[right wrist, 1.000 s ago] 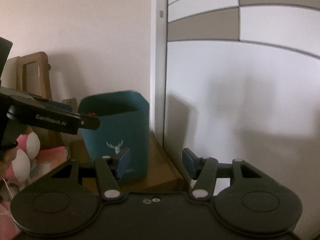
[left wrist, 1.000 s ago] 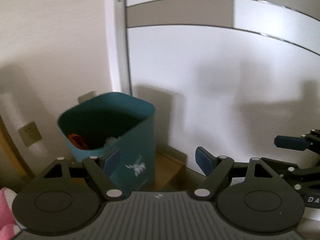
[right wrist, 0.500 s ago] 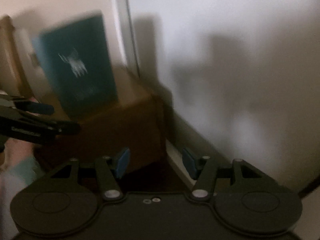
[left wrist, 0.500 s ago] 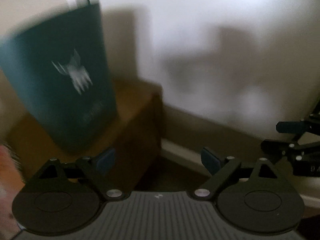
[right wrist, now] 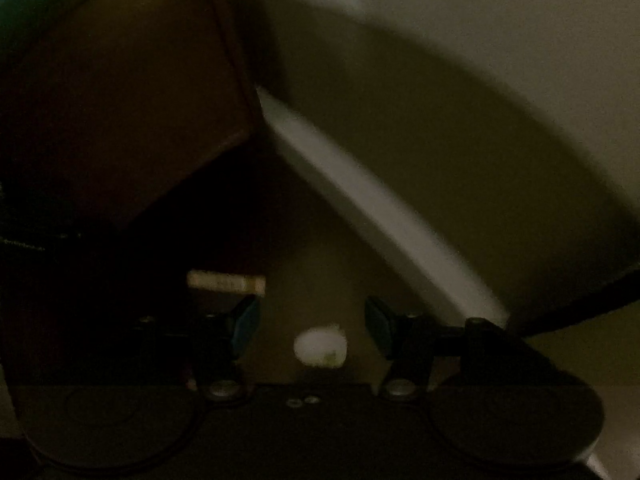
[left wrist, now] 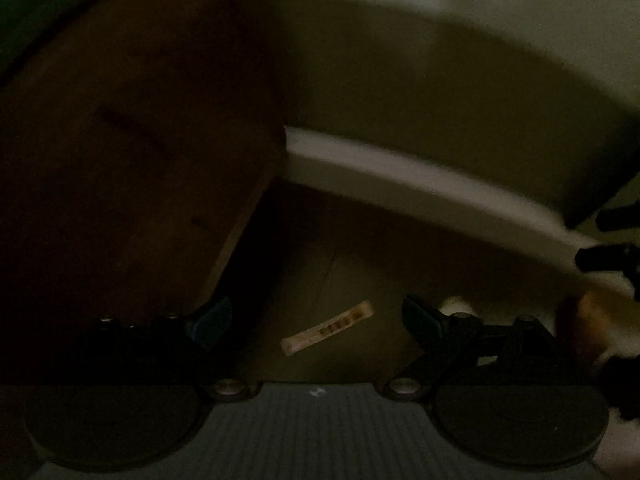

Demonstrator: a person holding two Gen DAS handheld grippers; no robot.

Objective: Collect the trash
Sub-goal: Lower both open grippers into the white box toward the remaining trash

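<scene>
Left gripper (left wrist: 316,320) open over tan wrapper strip (left wrist: 327,328), right gripper (right wrist: 312,320) open over blurred white wad (right wrist: 320,346), scene dim.

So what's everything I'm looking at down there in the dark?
Paper strip: one, pale tan with dark print, flat on the floor between the left fingers.
Crumpled wad: one, whitish, on the floor between the right fingers.
Wooden box: one, brown, left of both, standing on the floor.
Teal bin: one, only a corner shows, top left.
Baseboard: one, white, along the wall.
Orange-brown thing: one, blurred, far right; cannot tell what.
Left gripper: open, empty.
Right gripper: open, empty.
</scene>
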